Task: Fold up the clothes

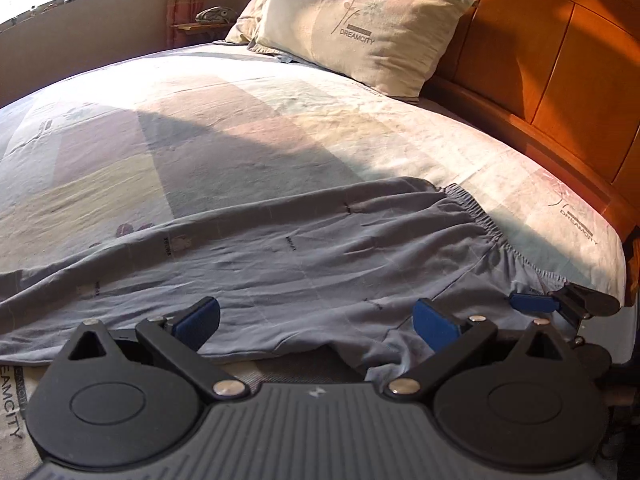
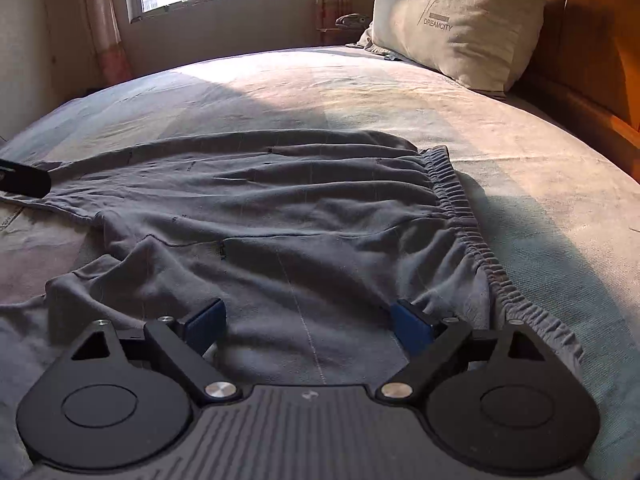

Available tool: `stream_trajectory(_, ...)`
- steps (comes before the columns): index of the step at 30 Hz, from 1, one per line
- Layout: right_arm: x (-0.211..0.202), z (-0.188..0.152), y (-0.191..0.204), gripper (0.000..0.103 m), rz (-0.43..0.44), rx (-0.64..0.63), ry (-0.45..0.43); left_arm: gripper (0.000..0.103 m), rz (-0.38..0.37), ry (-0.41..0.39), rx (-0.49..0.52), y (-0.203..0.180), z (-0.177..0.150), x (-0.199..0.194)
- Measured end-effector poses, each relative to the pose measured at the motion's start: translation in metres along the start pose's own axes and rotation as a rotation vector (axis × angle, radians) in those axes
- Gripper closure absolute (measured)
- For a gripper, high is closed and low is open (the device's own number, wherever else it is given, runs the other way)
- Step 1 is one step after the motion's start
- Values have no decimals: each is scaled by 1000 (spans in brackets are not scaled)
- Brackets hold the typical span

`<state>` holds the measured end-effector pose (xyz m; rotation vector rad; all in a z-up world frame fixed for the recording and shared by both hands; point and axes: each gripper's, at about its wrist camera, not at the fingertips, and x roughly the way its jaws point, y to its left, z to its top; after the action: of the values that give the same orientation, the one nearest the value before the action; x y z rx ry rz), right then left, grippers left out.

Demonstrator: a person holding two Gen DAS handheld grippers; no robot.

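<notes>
Your bed [image 1: 280,120] carries grey trousers [image 2: 300,216] spread flat below the pillow [image 2: 460,20], waistband toward the headboard, while your left tongs [image 1: 316,322] and right tongs [image 2: 308,322] both sit released over the cloth's near edge.

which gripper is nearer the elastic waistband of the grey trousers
Right. The right gripper sits open just beside the waistband; the left gripper is open further along the trousers, toward the legs.

Open bedsheet [image 1: 240,120]; pillow [image 1: 360,28] far rt.
</notes>
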<state>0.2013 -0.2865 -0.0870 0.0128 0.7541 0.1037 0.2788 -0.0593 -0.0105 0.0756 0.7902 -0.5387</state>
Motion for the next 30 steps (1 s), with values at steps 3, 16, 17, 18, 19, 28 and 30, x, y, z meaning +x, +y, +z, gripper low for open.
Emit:
stream_trajectory(3,-8,-11,-8,8,9,-18,21,1,-137,-6,-45,-32,34,36)
stream_trajectory(16,-42,-50,-52,1,101,-113,51,1,-234,169,-218,-94,52,183)
stream_trajectory(17,-44,-50,-55,1,108,-113,51,1,-228,185,-200,-99,53,180)
stream_trajectory(18,-45,-51,-57,0,116,-113,50,1,-232,201,-189,-102,54,175)
stream_trajectory(19,-47,-51,-57,1,115,-114,48,1,-236,215,-178,-105,55,170)
stream_trajectory(28,-57,-44,-62,0,62,-84,-5,1,-160,190,-159,-100,-10,102)
stream_trajectory(30,-61,-42,-78,0,48,6,-31,1,-140,187,-145,-100,-23,96)
